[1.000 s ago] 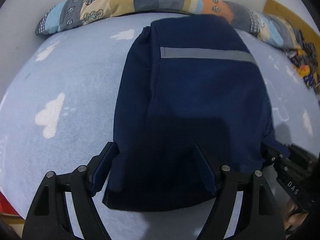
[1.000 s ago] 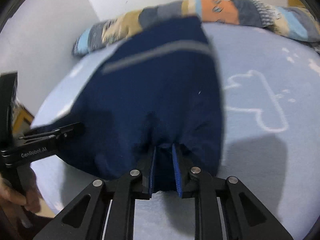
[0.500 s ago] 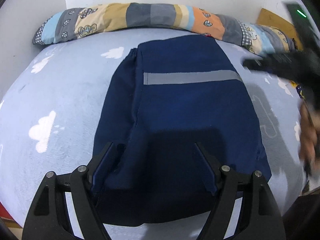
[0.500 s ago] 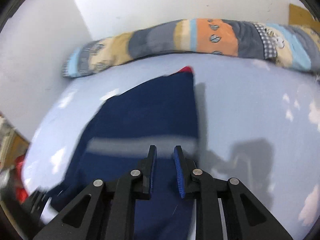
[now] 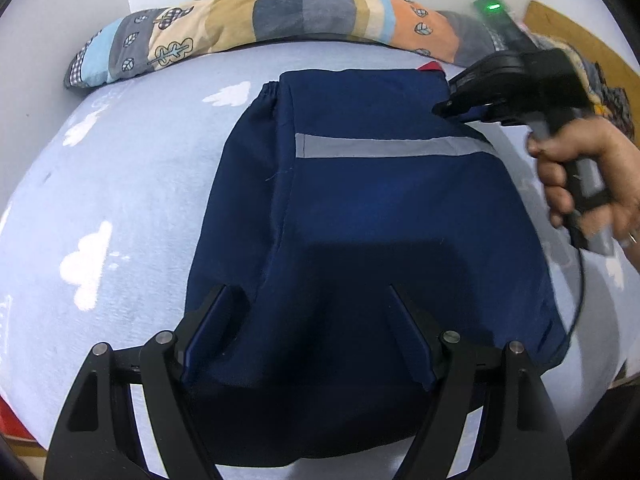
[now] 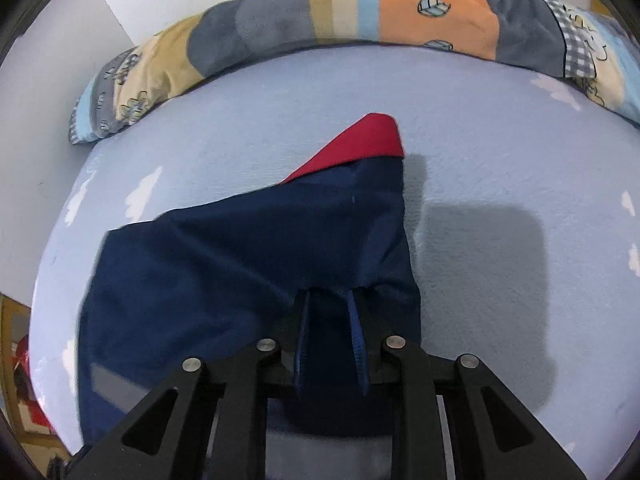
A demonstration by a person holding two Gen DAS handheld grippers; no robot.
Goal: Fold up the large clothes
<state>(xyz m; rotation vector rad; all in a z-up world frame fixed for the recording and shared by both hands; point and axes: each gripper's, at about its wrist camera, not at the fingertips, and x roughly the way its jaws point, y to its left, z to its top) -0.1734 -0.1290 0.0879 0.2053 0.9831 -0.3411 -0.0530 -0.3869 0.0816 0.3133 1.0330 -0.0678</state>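
Note:
A navy garment point(image 5: 380, 208) with a grey reflective stripe point(image 5: 384, 147) lies folded on the cloud-print bed sheet point(image 5: 132, 184). A red corner point(image 6: 368, 140) of lining shows at its far right end. My left gripper point(image 5: 309, 291) stands wide open over the garment's near edge, one finger on either side of the cloth and pressing nothing. A hand holds my right gripper point(image 6: 330, 294) over the far right corner point(image 5: 444, 108). Its narrow jaws are opening, navy cloth shows in the gap between them, and the pads do not press on it.
A long patchwork bolster point(image 5: 256, 28) runs along the back of the bed against the white wall. A brown board point(image 5: 580, 36) and patterned cloth sit at the far right. Bare sheet point(image 6: 520, 184) stretches right of the garment. Something red point(image 5: 12, 428) lies below the near left edge.
The right gripper has left the garment's near right edge and travelled to its far right corner, its jaws parting slightly. The left gripper has stayed where it was, still open.

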